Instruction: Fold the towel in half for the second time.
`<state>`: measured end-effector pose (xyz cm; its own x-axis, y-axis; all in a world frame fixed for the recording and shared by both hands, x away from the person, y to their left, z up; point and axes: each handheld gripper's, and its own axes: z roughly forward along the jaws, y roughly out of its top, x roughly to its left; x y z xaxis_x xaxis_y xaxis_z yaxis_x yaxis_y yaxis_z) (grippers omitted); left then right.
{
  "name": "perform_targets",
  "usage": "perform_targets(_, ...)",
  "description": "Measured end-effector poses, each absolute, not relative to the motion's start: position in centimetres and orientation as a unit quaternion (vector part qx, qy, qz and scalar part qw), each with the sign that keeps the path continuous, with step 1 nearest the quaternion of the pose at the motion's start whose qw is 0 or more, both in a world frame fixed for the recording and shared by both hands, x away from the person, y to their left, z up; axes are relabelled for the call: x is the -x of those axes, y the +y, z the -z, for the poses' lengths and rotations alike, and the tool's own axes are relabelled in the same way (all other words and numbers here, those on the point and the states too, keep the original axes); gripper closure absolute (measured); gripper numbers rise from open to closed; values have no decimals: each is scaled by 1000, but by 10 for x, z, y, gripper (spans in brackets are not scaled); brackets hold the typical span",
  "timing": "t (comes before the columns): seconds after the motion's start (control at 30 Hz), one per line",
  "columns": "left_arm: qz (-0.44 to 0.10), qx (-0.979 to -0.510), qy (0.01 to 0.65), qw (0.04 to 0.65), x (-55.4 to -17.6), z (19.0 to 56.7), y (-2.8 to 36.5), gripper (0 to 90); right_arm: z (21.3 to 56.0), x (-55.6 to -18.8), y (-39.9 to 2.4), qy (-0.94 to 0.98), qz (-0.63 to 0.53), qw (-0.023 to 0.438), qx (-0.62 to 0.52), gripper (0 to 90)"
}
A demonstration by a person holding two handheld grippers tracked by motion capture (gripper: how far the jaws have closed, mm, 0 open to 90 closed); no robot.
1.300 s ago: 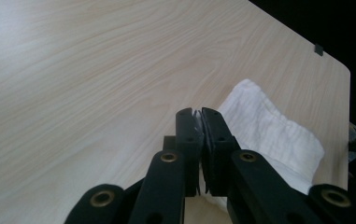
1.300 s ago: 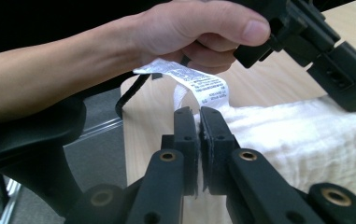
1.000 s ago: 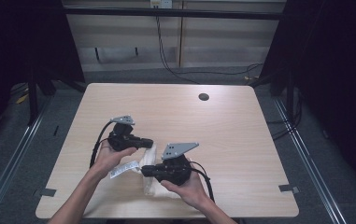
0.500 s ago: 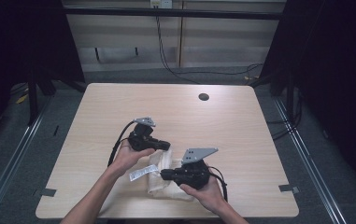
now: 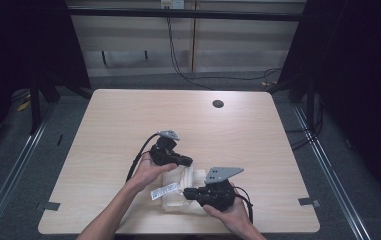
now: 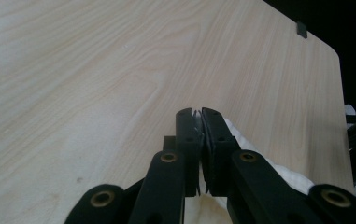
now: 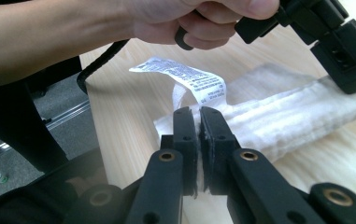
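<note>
Lower centre of the high view: folded white towel (image 5: 180, 190) flat on the table (image 5: 103, 125), care label (image 5: 164, 191) sticking out lower left. Nearest the bottom edge, right gripper (image 5: 188, 193), jaws clamped on the towel's near edge; in the right gripper view, cloth pinched thin between the pads, label (image 7: 185, 77) curling just above. Farther up, left gripper (image 5: 187, 162), jaws likewise closed on the far edge, a sliver of white between the tips (image 6: 198, 114). Long axis from lower left to upper right in the right gripper view. Both equally near; likely next: a joint fold or lift.
</note>
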<state>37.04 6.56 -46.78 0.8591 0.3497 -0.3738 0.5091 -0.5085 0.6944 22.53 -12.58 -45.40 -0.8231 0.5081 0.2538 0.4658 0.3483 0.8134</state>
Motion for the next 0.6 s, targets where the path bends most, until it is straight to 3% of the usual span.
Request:
perform_targets(0.37,93,-885,234,393,-366,478,50,862,471,-219,-136,841,-447,26,-303,838)
perform_targets(0.6,115,-879,239,396,-368,490,47,788,482,-217,-137,855,-420,36,-301,766)
